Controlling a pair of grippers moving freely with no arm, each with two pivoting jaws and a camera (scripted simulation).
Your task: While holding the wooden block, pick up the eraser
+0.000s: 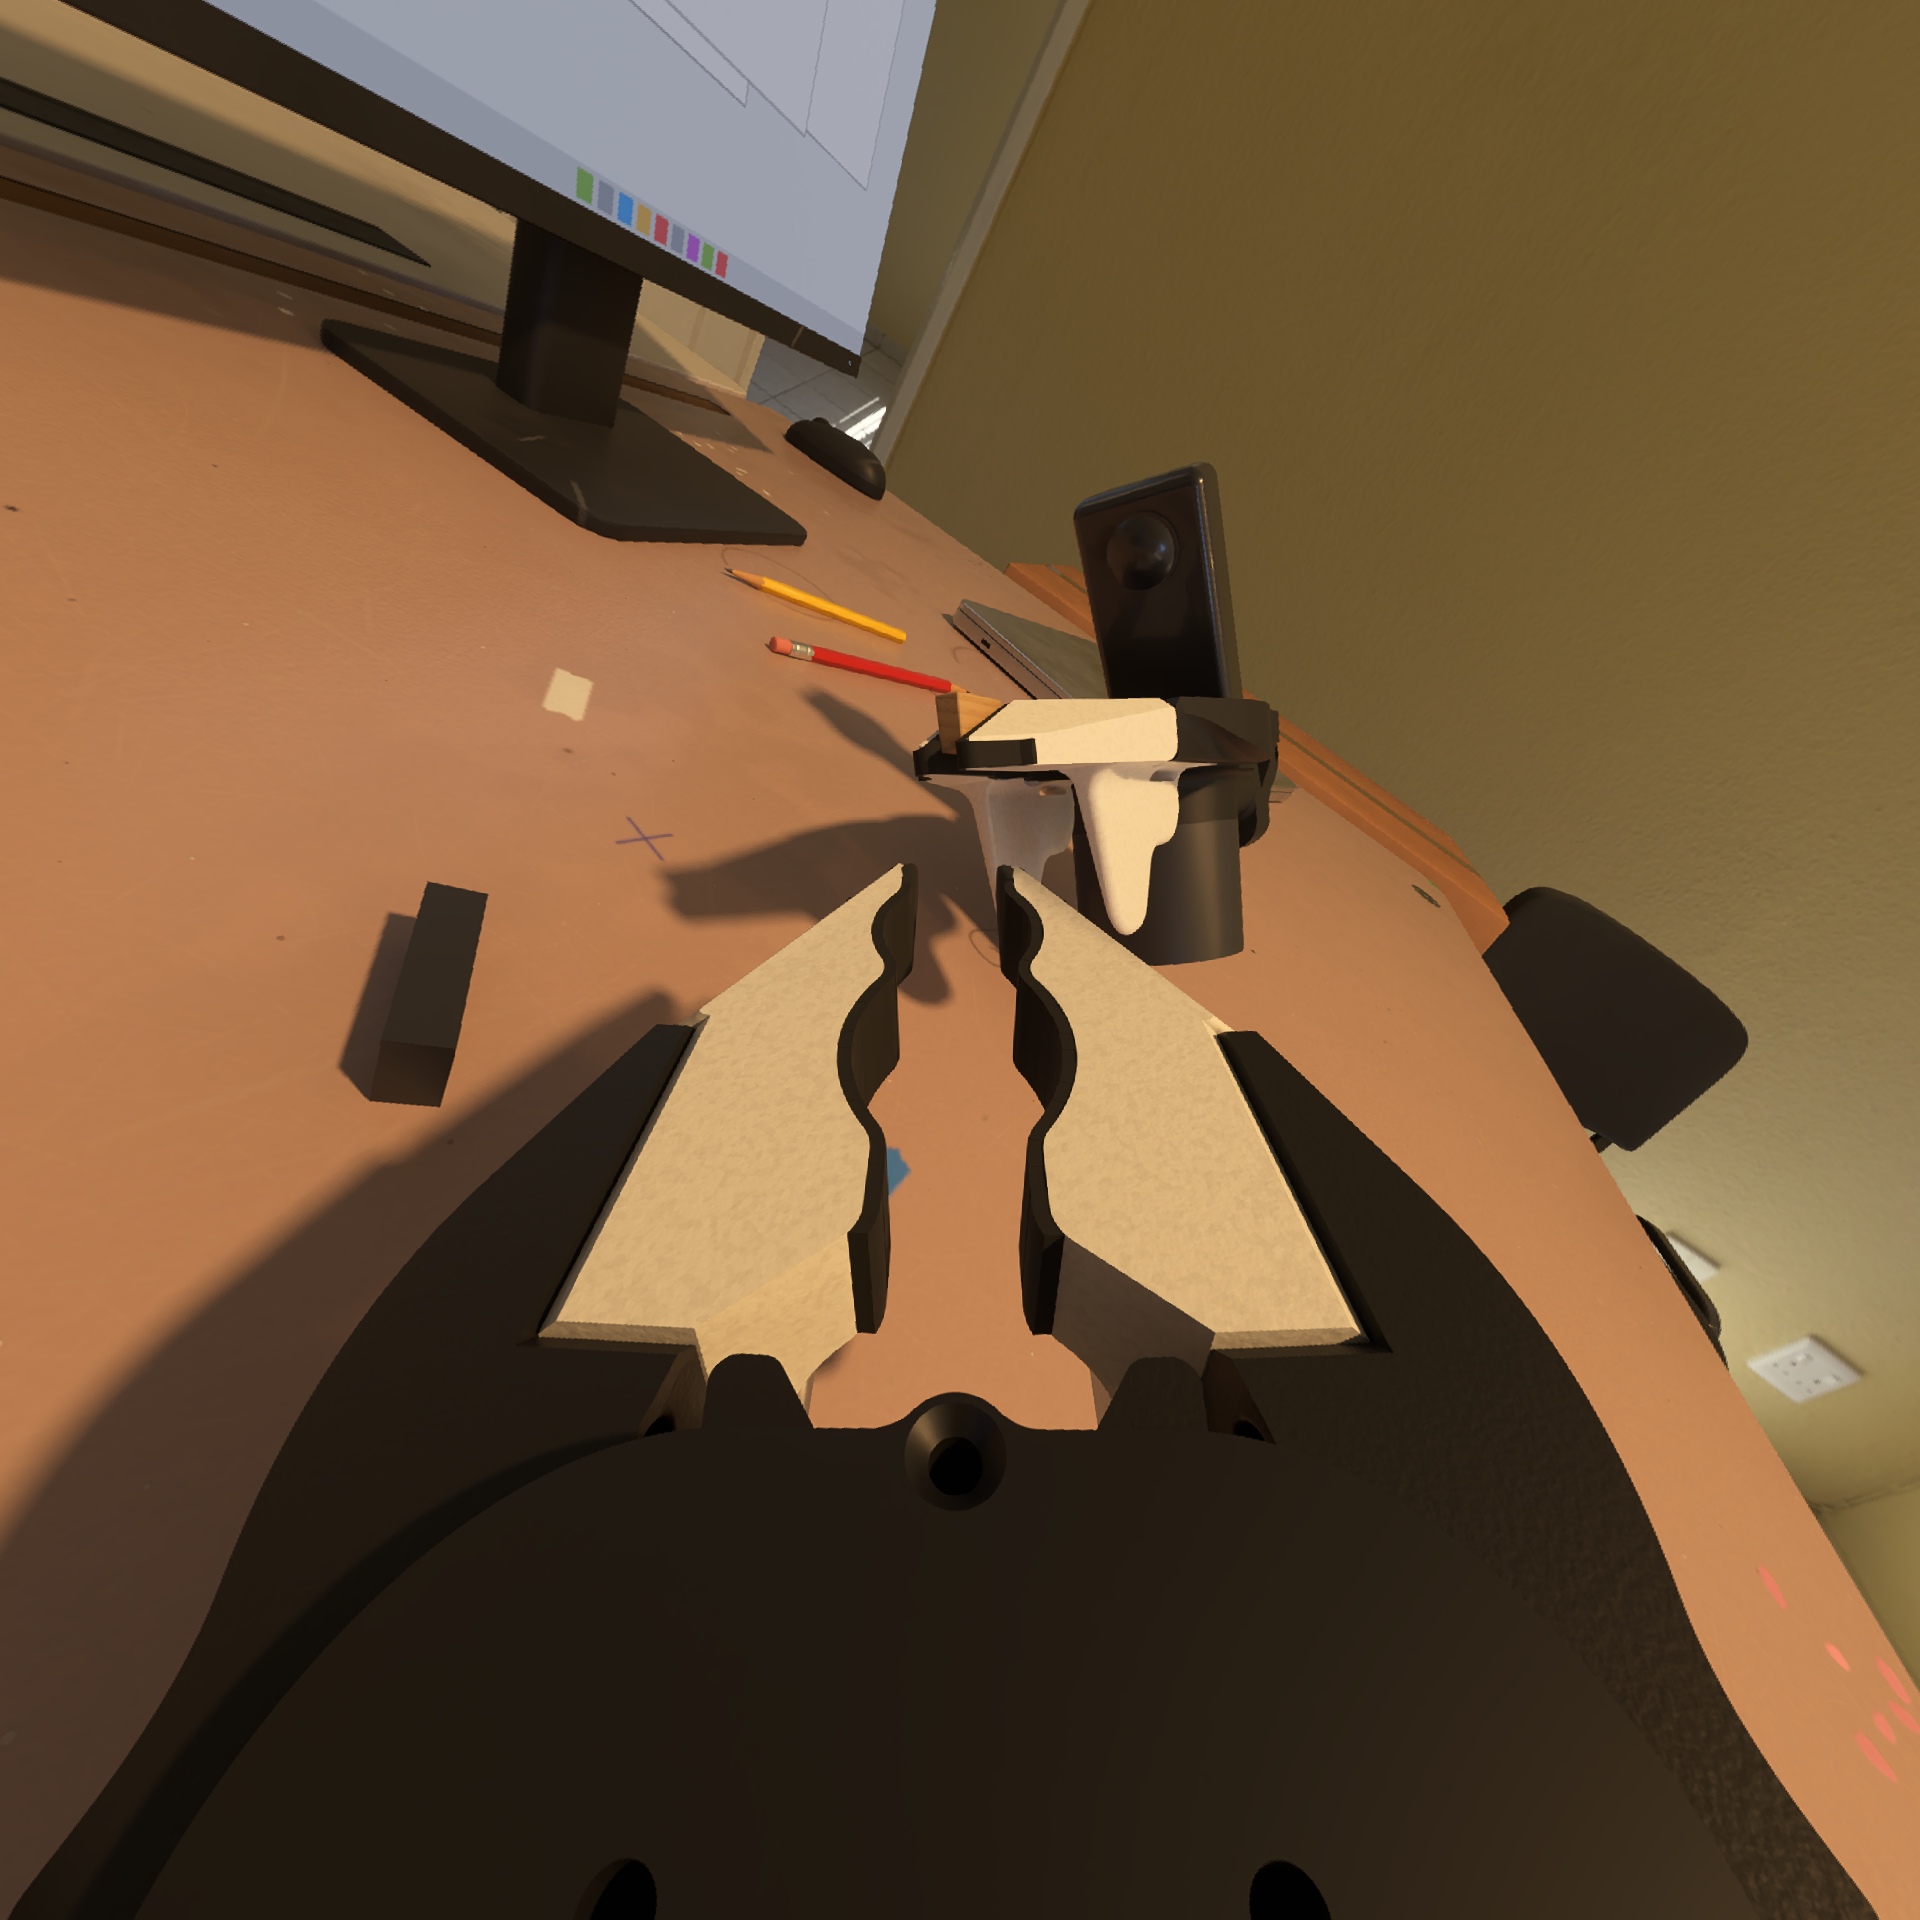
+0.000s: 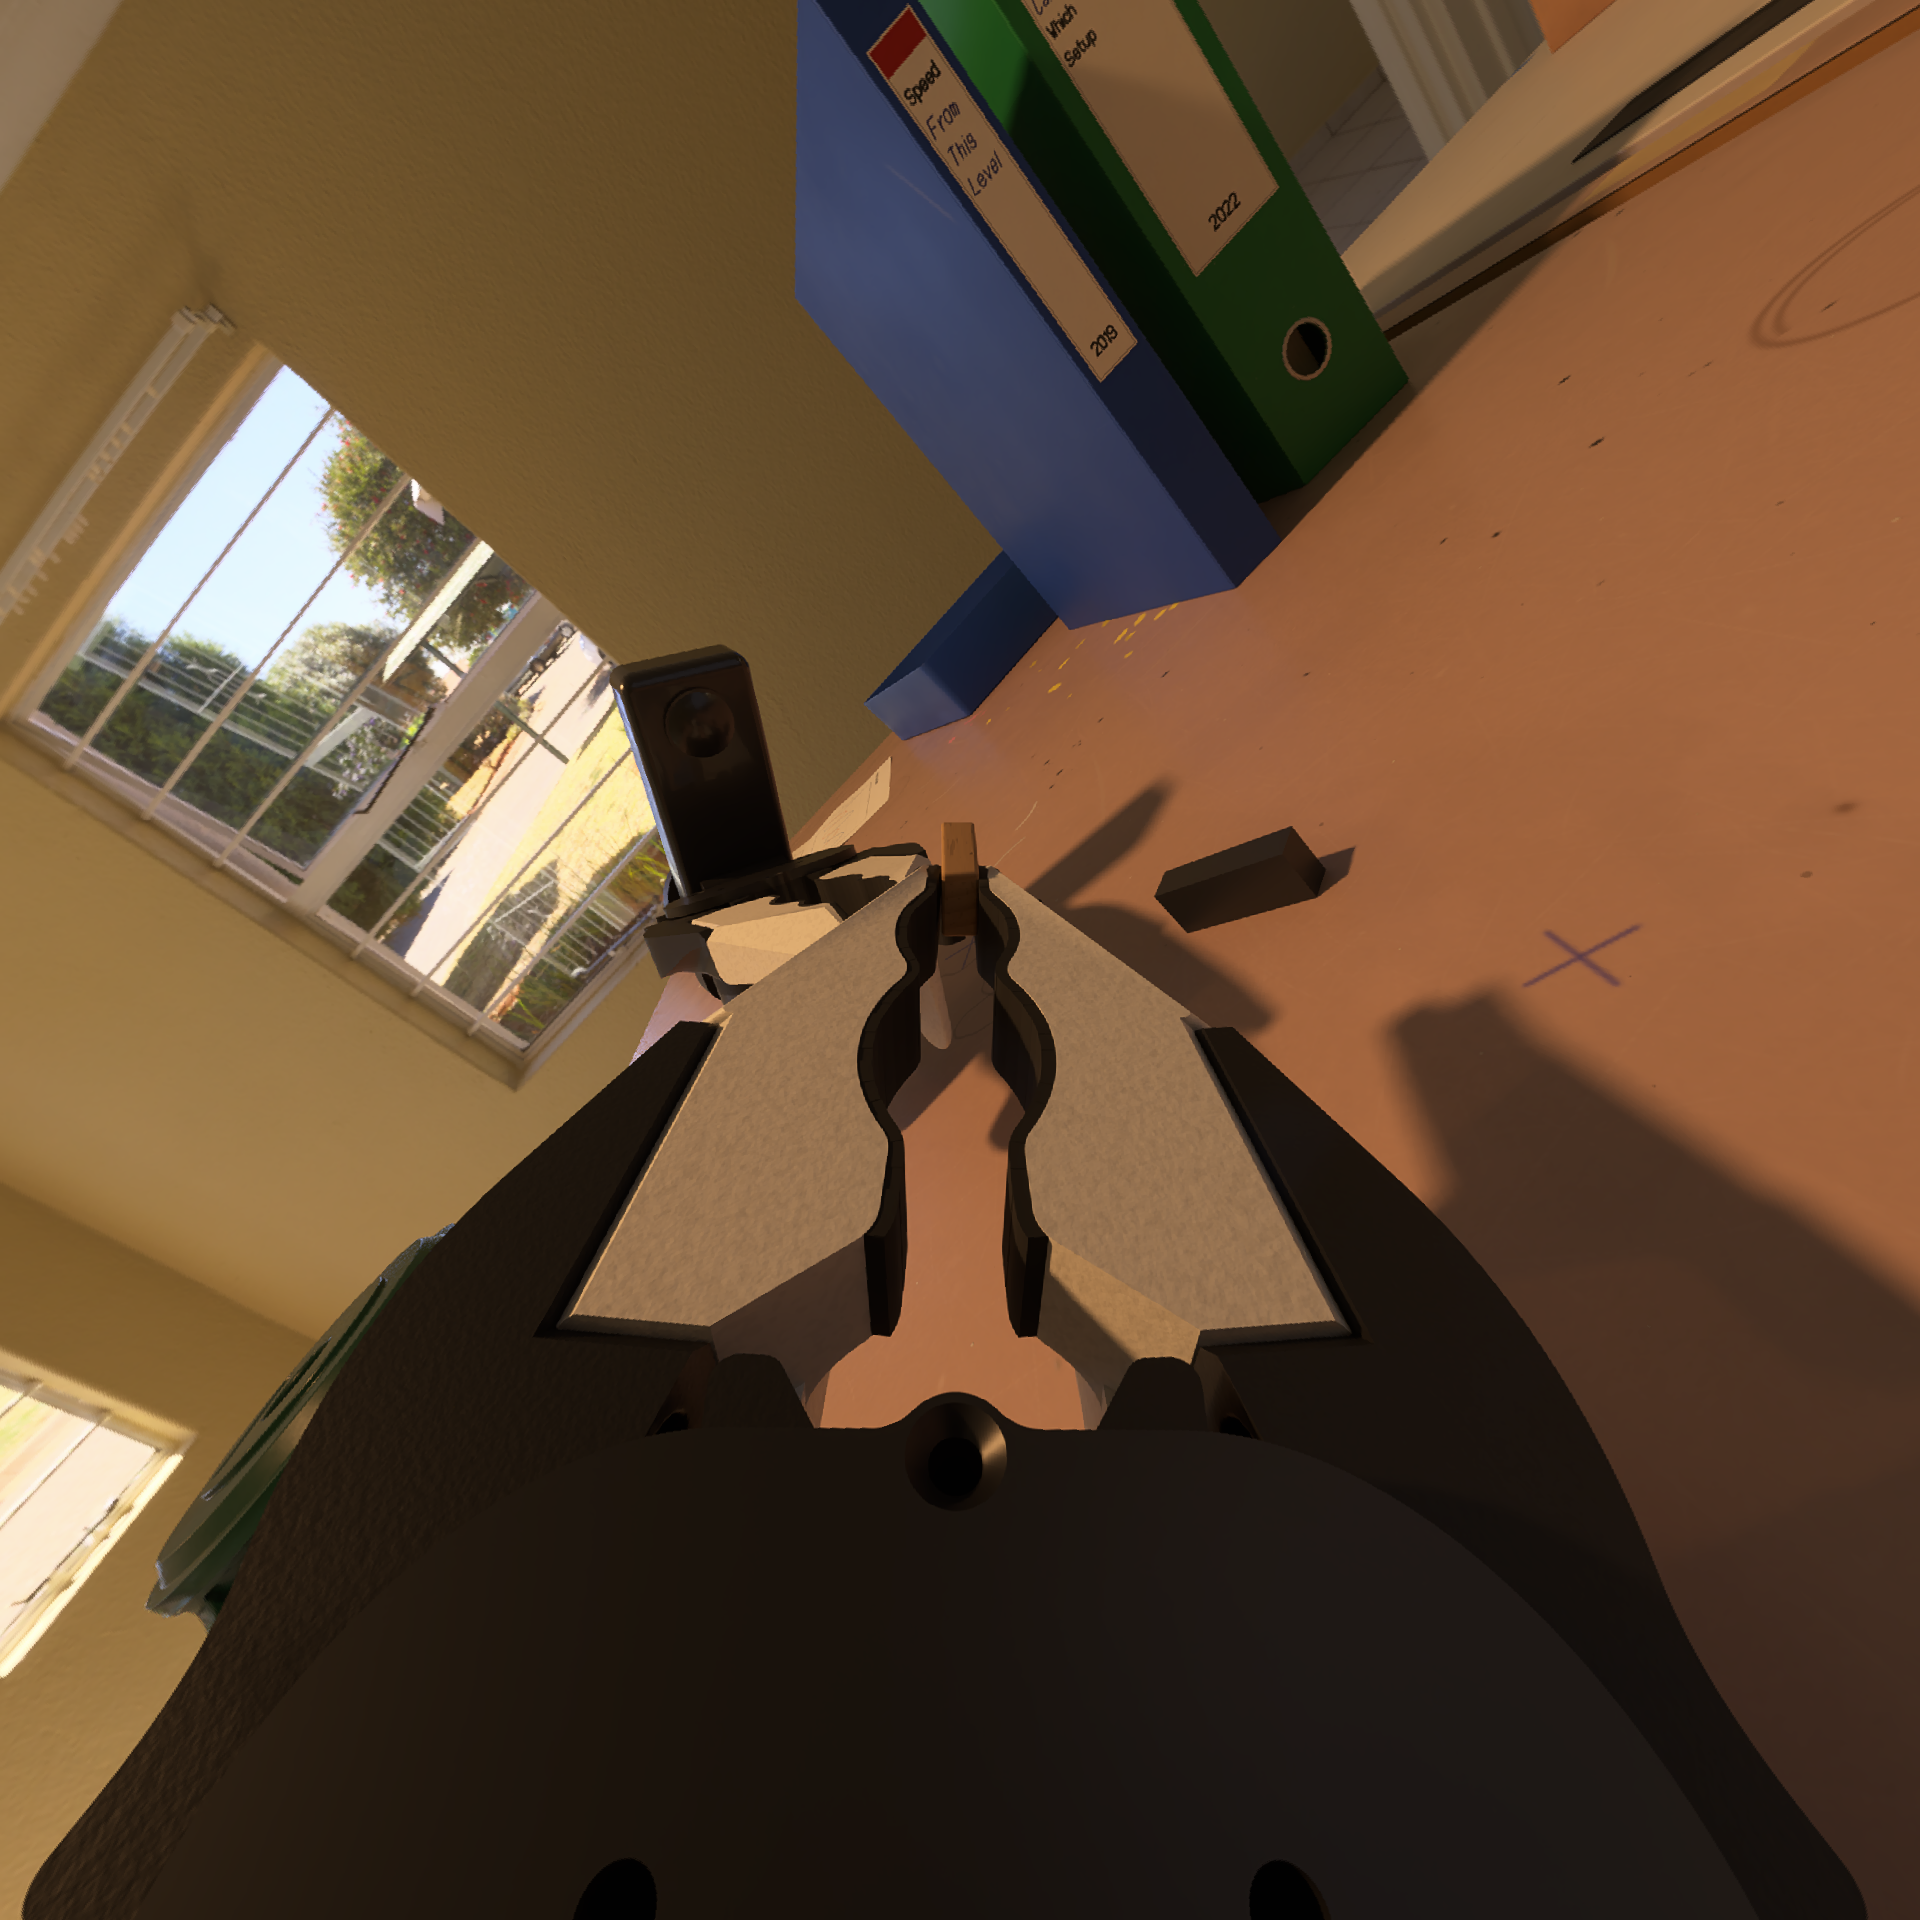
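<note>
The eraser (image 1: pixel 426 992) is a dark, almost black block lying flat on the brown desk (image 1: pixel 260 623). It lies left of and a little short of my left gripper's tips. My left gripper (image 1: pixel 956 878) is open and empty above the desk. My right gripper (image 2: pixel 958 883) is shut on the small wooden block (image 2: pixel 958 878) at its fingertips and holds it above the desk. In the left wrist view the right gripper (image 1: pixel 945 750) shows ahead with the wooden block (image 1: pixel 951 717). In the right wrist view the eraser (image 2: pixel 1242 878) lies ahead to the right.
A monitor (image 1: pixel 582 125) on a black stand, a mouse (image 1: pixel 836 457), a yellow pencil (image 1: pixel 821 605), a red pencil (image 1: pixel 862 665) and a pale paper scrap (image 1: pixel 566 693) lie beyond. A blue binder (image 2: pixel 987 343) and a green binder (image 2: pixel 1195 239) stand at the far end. A black chair (image 1: pixel 1616 1023) sits past the desk edge.
</note>
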